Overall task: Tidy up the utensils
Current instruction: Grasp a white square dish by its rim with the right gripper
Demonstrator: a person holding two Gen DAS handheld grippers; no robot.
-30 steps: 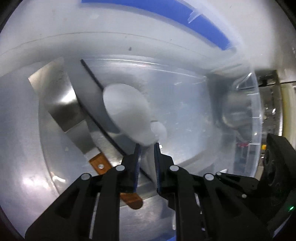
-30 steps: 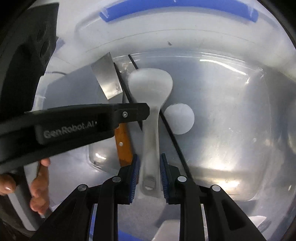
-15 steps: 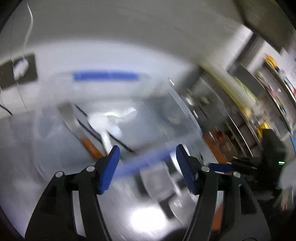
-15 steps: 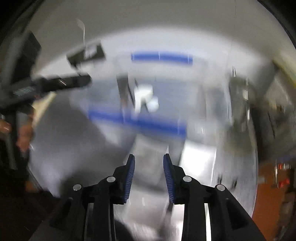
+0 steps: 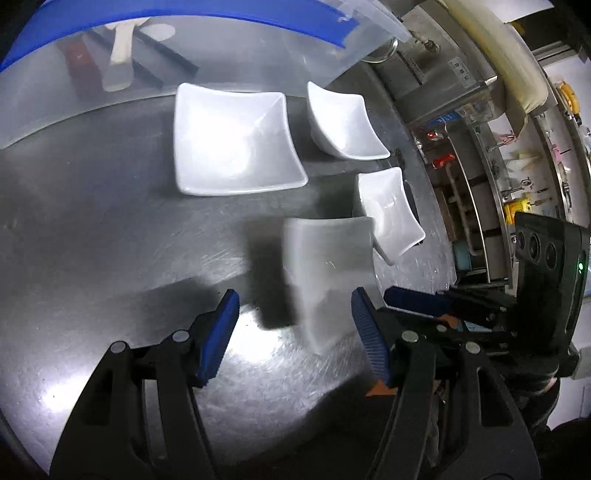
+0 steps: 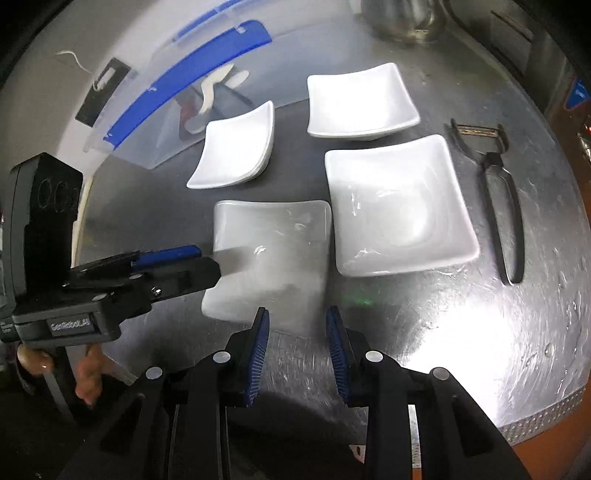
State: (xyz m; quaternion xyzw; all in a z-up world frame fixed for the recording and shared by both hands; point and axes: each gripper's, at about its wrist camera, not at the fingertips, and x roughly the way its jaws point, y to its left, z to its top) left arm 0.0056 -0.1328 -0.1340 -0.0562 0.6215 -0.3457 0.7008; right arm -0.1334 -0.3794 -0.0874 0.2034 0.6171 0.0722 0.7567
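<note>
A clear plastic bin with a blue rim (image 5: 207, 22) (image 6: 184, 92) stands at the back and holds a white rice paddle (image 5: 120, 48) (image 6: 207, 99), a wood-handled scraper and dark sticks. My left gripper (image 5: 291, 332) is open and empty above the steel table, facing a white square dish (image 5: 325, 266). It shows from the side in the right wrist view (image 6: 173, 258). My right gripper (image 6: 297, 350) is open and empty just in front of that dish (image 6: 273, 251). A black peeler (image 6: 495, 192) lies on the table at the right.
Three more white square dishes (image 6: 399, 206) (image 6: 360, 101) (image 6: 236, 147) sit on the steel table (image 6: 461, 332). A metal pot (image 6: 402, 18) stands at the back. The table's rounded edge is at the right. Shelving (image 5: 498, 147) lies beyond it.
Both grippers let go of the white rice paddle in the bin, opened, and pulled back out. They now hover over the table in front of the dishes.
</note>
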